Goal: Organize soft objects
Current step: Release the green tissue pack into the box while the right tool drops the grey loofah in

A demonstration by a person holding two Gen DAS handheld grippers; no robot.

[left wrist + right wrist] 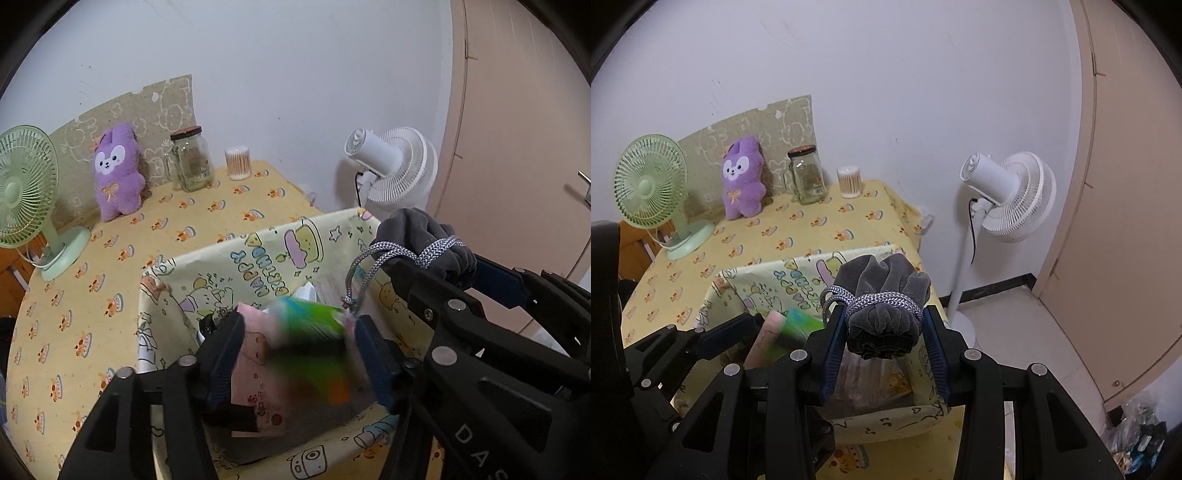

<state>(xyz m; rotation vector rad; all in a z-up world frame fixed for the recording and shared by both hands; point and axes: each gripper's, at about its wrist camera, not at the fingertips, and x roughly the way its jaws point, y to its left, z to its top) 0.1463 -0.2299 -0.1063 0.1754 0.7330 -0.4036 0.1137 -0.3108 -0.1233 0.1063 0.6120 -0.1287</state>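
Right gripper [884, 328] clamps grey pouch [886, 295] — over box [746, 291]

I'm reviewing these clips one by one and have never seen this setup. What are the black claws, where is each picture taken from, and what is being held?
A person holds a two-finger claw in each hand; each carries a camera looking along its fingers, giving one picture per hand.

The right gripper is shut on a grey velvet drawstring pouch tied with grey cord.

The left gripper hangs over a cartoon-printed storage box with a blurred green packet between its fingers; the blur hides whether they still press it.

The yellow tablecloth also carries a green desk fan, purple plush bunny, glass jar and cotton swab tub. A white standing fan stands beside the table.
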